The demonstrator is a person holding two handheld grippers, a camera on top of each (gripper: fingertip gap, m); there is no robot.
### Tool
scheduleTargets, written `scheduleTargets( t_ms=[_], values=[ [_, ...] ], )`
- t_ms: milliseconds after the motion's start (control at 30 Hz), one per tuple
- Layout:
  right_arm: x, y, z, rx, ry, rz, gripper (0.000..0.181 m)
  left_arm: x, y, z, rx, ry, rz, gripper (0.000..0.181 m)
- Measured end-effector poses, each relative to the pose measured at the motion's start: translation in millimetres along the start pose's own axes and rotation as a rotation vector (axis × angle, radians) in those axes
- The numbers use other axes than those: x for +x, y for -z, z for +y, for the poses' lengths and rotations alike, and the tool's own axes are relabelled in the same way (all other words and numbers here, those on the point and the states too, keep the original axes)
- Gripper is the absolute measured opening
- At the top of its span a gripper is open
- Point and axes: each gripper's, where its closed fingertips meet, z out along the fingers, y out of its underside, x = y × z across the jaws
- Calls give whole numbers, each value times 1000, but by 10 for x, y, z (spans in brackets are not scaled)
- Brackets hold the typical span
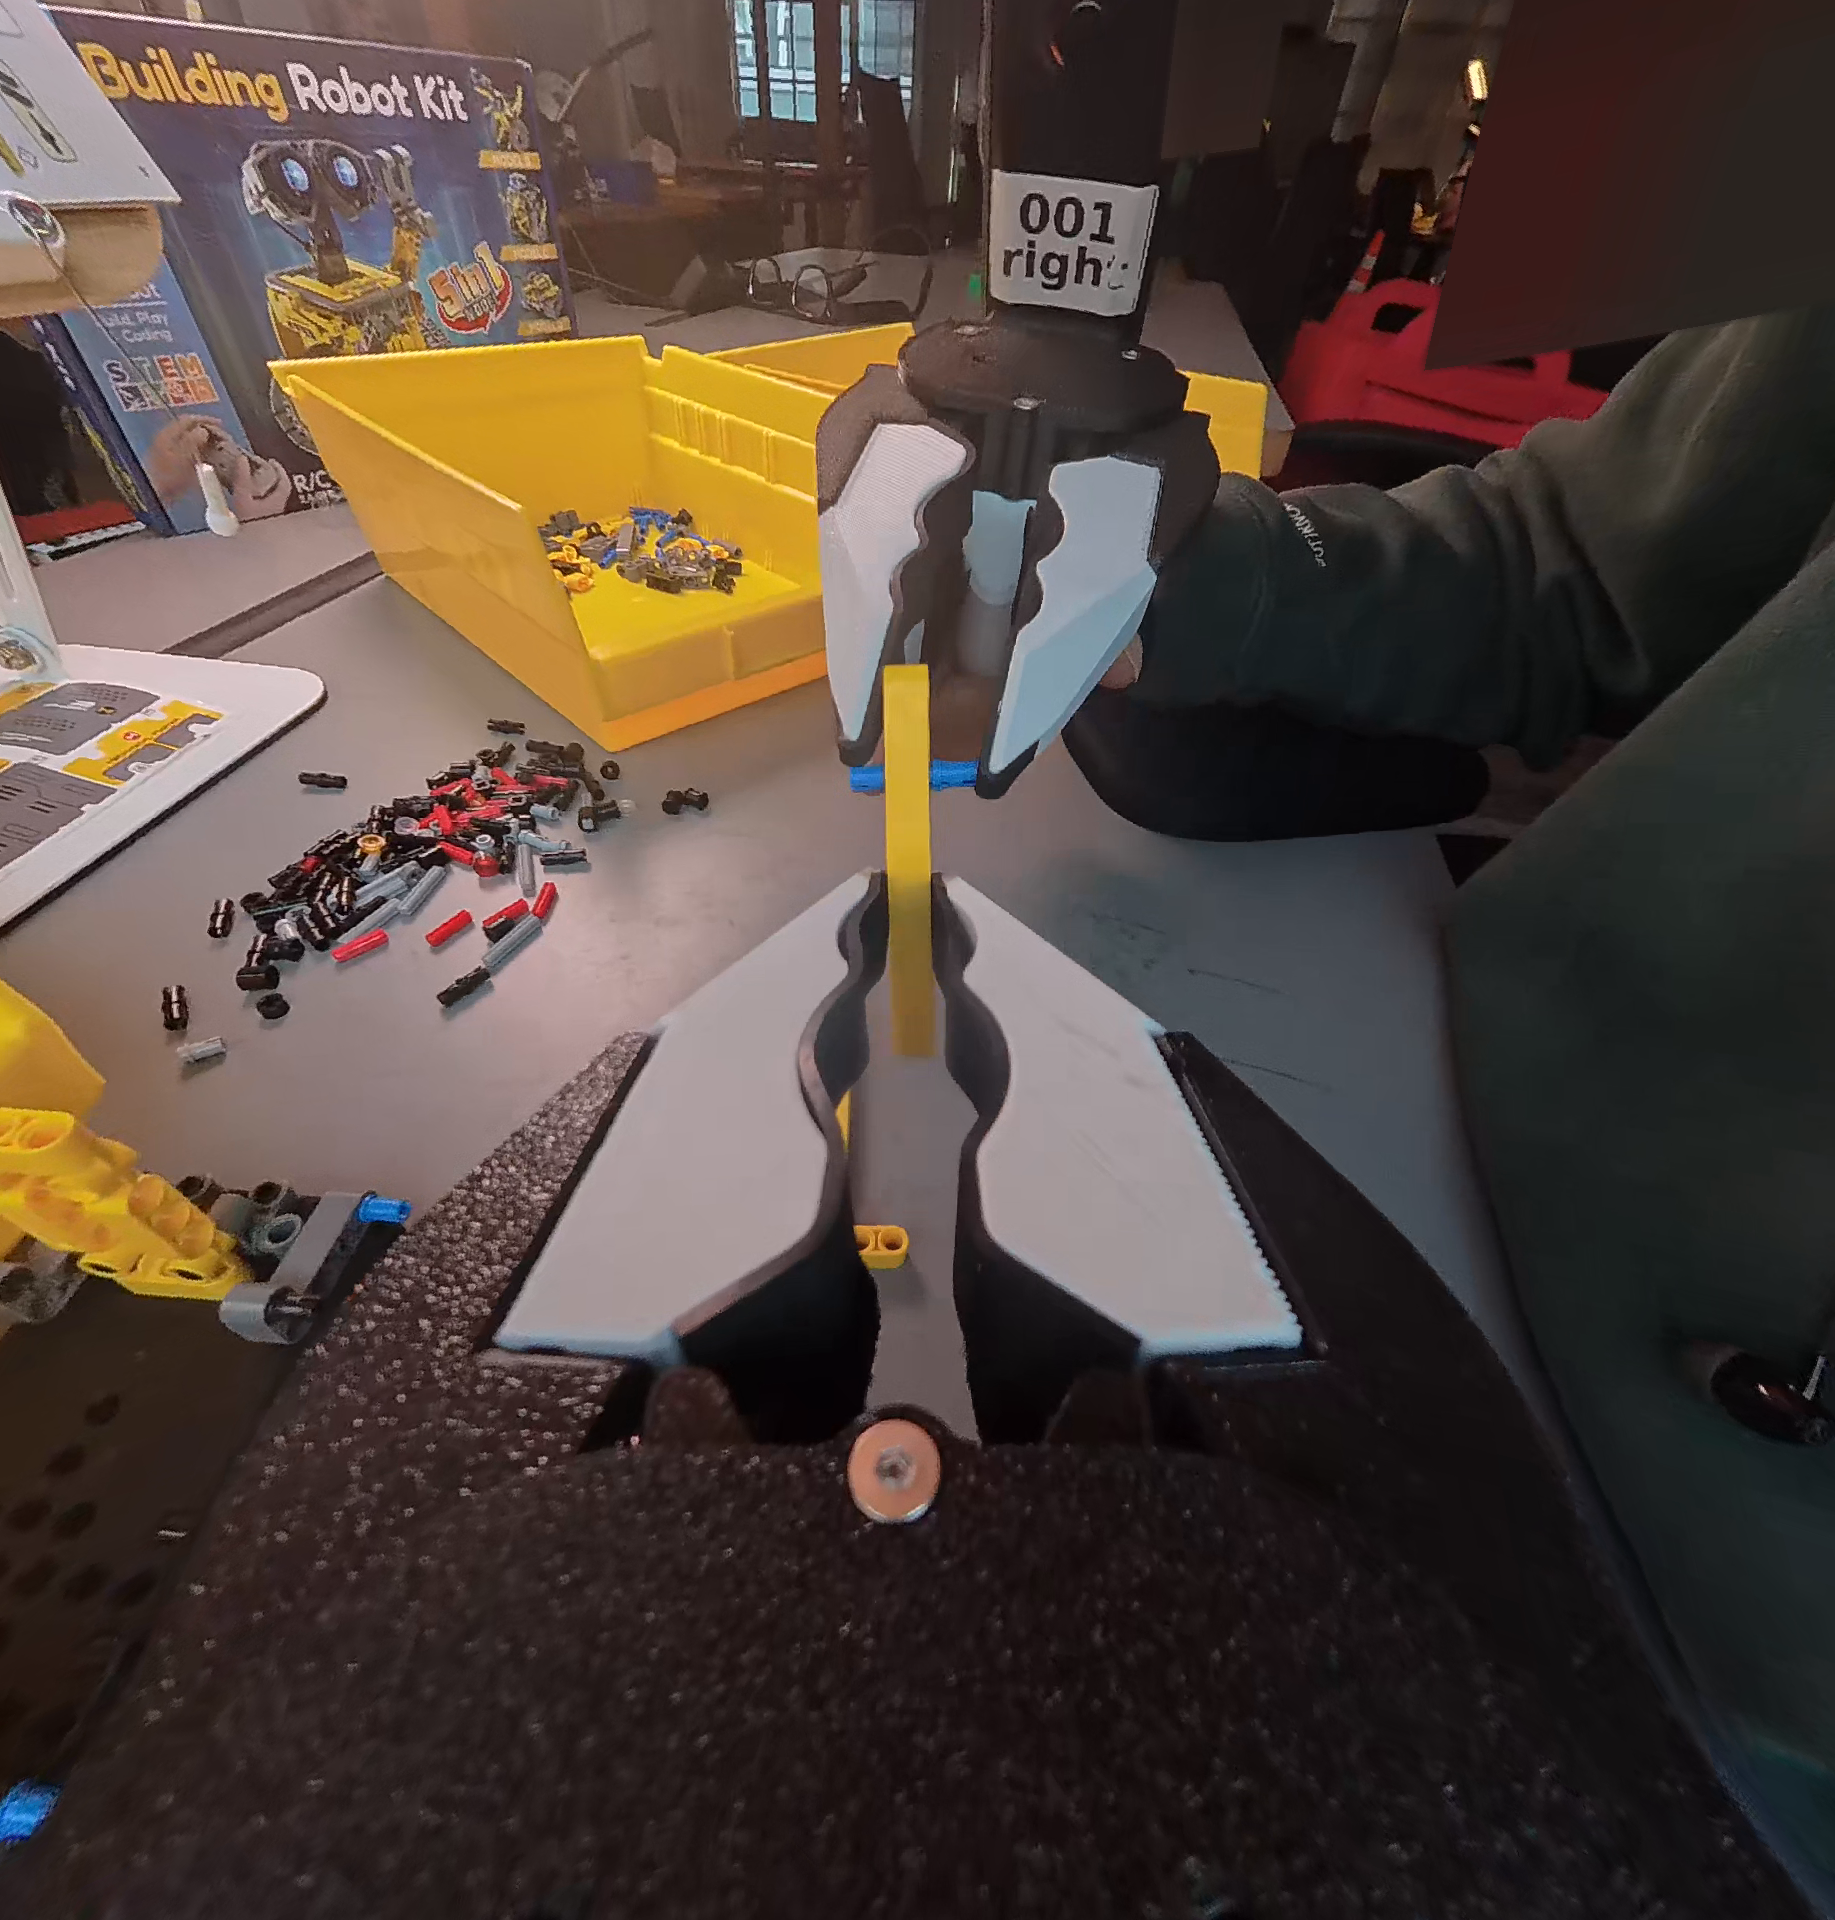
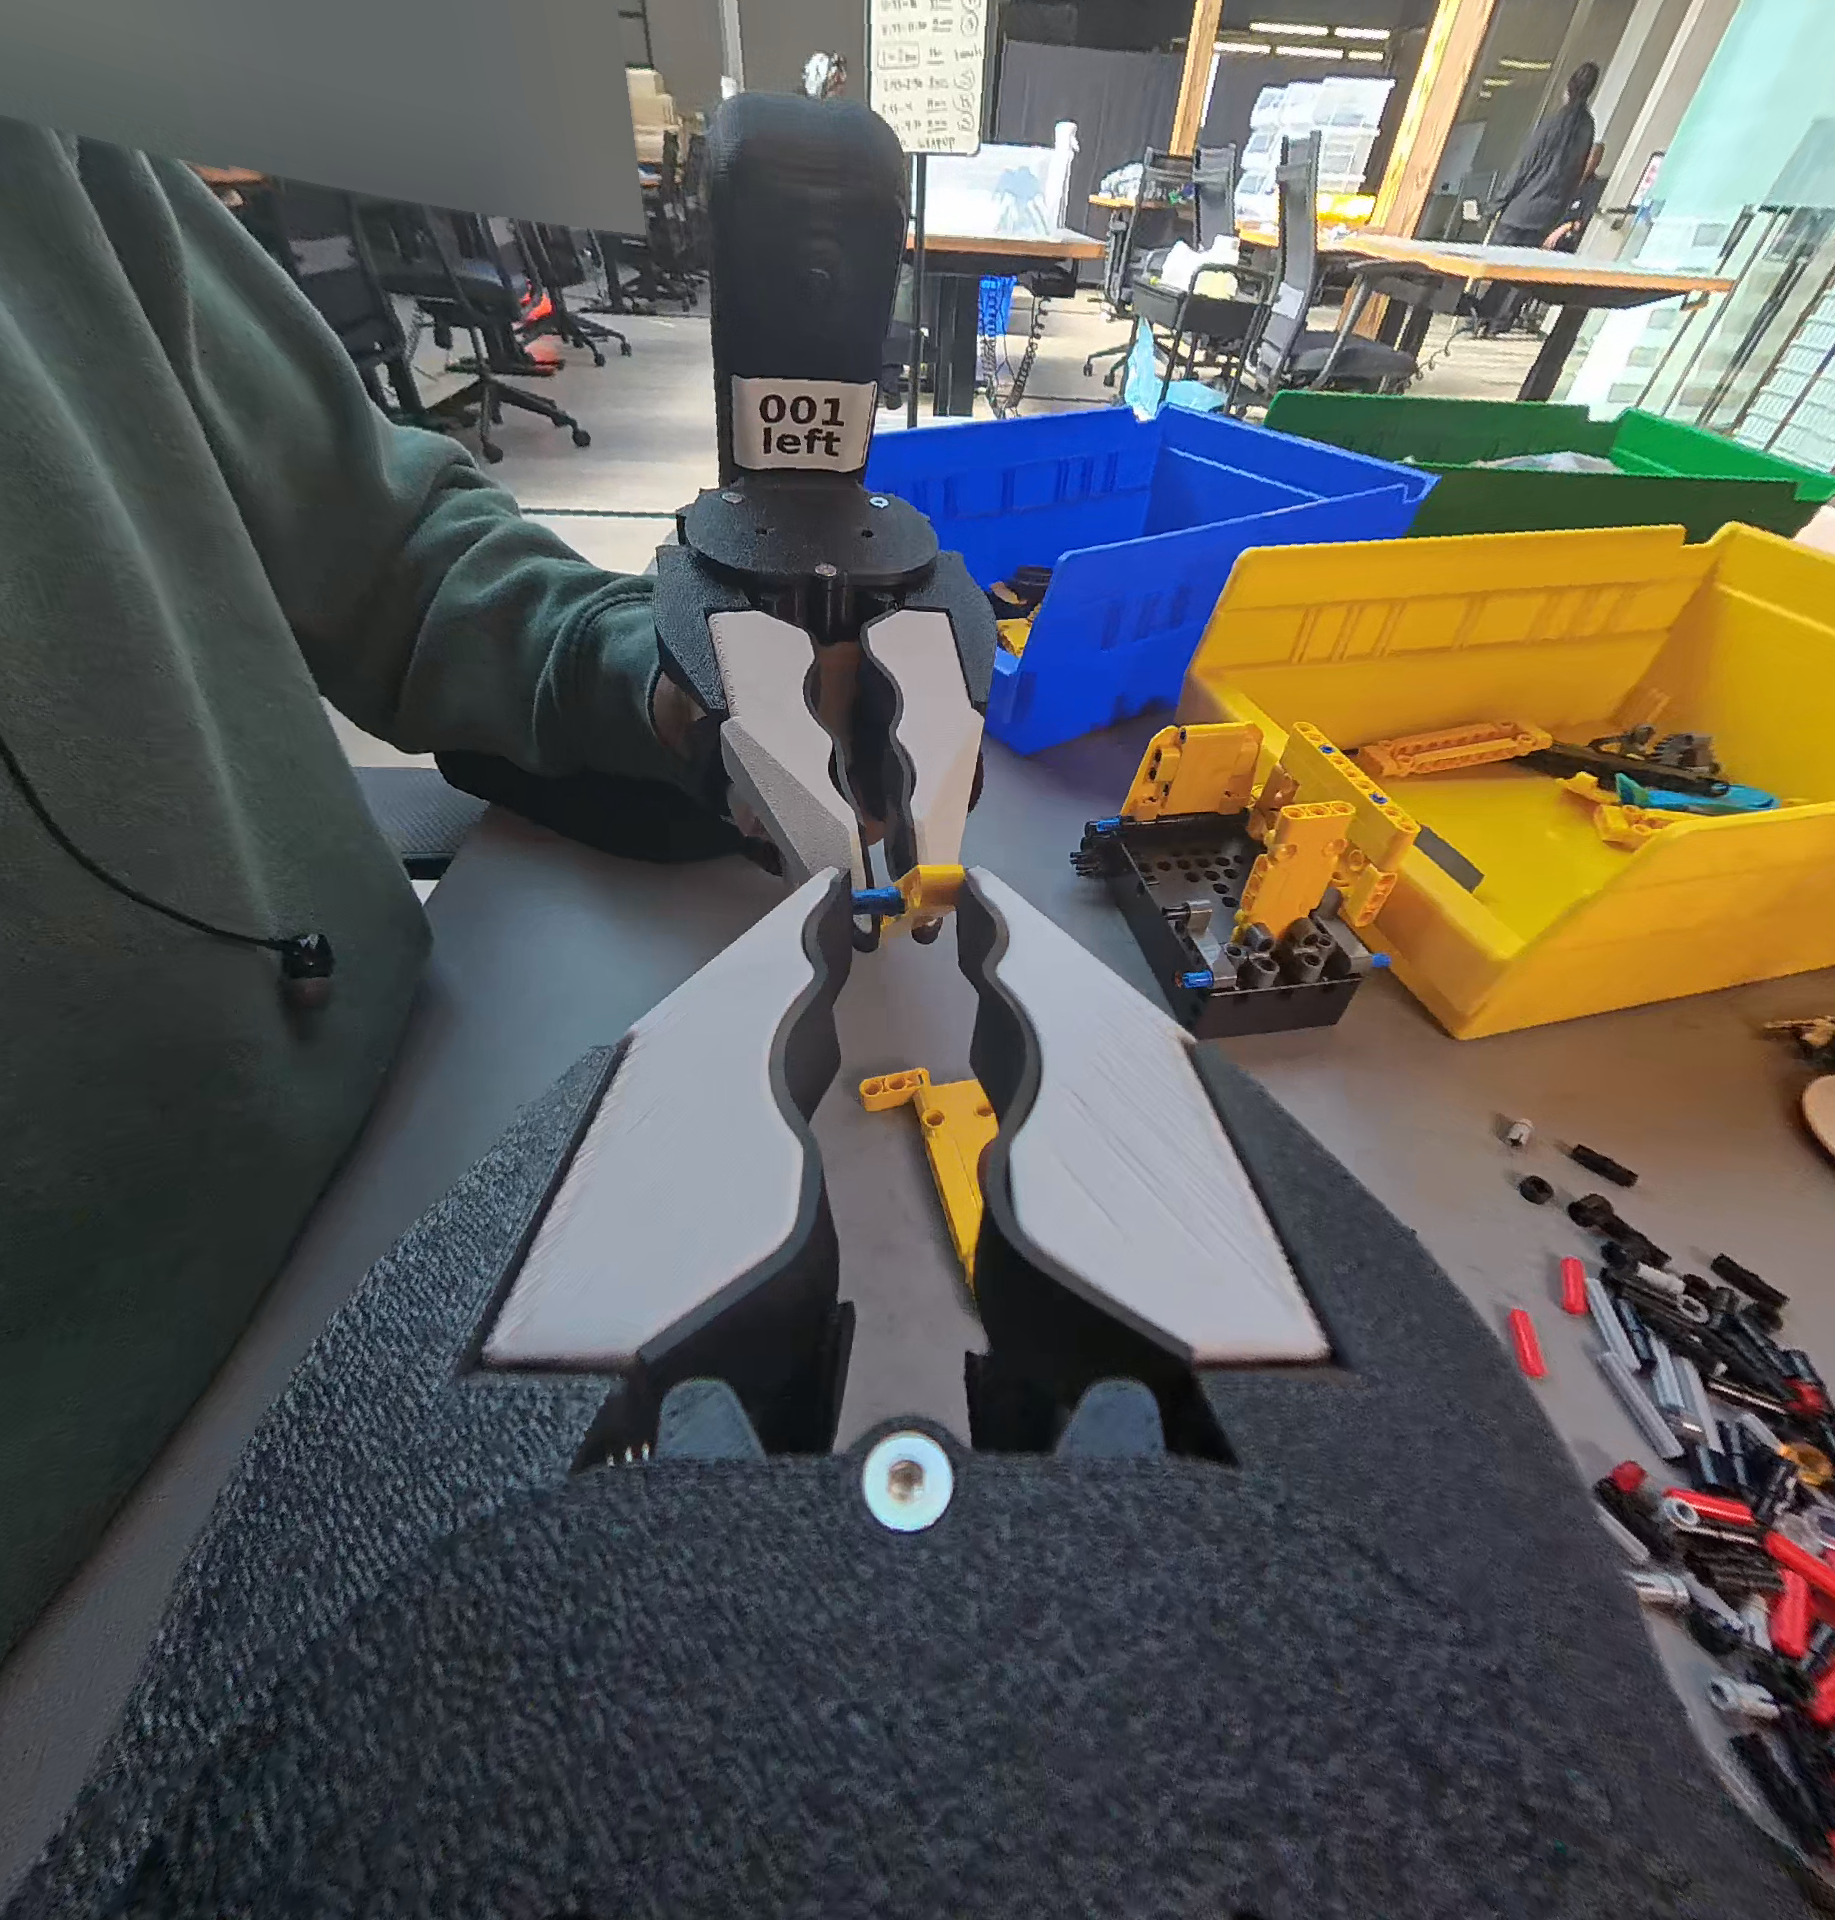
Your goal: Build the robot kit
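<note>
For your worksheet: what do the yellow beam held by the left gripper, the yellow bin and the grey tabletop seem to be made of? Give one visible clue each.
Yellow beam: looks like moulded plastic, smooth, evenly coloured, held in the left gripper.
Yellow bin: probably hard plastic; thin glossy walls with moulded ribs.
Tabletop: matte grey, possibly laminate; faint scuffs show, but its material is uncertain.

An open-plan office used as a workshop. Behind the grey worktable (image 2: 1308, 1101) stand rows of desks (image 2: 1495, 260) with swivel chairs (image 2: 1297, 312) and a whiteboard (image 2: 925, 73); plastic parts bins (image 2: 1256, 665) sit on it.
</note>
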Motion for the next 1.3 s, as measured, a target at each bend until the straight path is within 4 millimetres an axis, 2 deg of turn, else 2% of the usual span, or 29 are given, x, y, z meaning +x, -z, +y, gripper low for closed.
scheduleTargets(
  t_ms=[400, 567, 667, 867, 1100, 1300],
  values=[
    [-66, -14, -58, 54, -29, -17, 18, 86, 16, -27, 4, -46, -1, 6],
    [-23, -49, -4, 31, -65, 2, 19, 31, -7, 37, -6, 58, 34, 7],
    [-39, -52, -99, 75, -97, -3, 19, 76, -17, -35, 38, 85, 77, 8],
    [-188, -104, -112, 53, -48, -39, 17, 186, -33, -110, 66, 3, 88, 9],
    [-140, -118, -139, 11, 50, 72, 18, 101, -3, -146, 65, -49, 5, 8],
    [-113, -132, -137, 9, 49, 92, 17, 73, 3, -148, 67, -47, -12, 7]
  ],
)
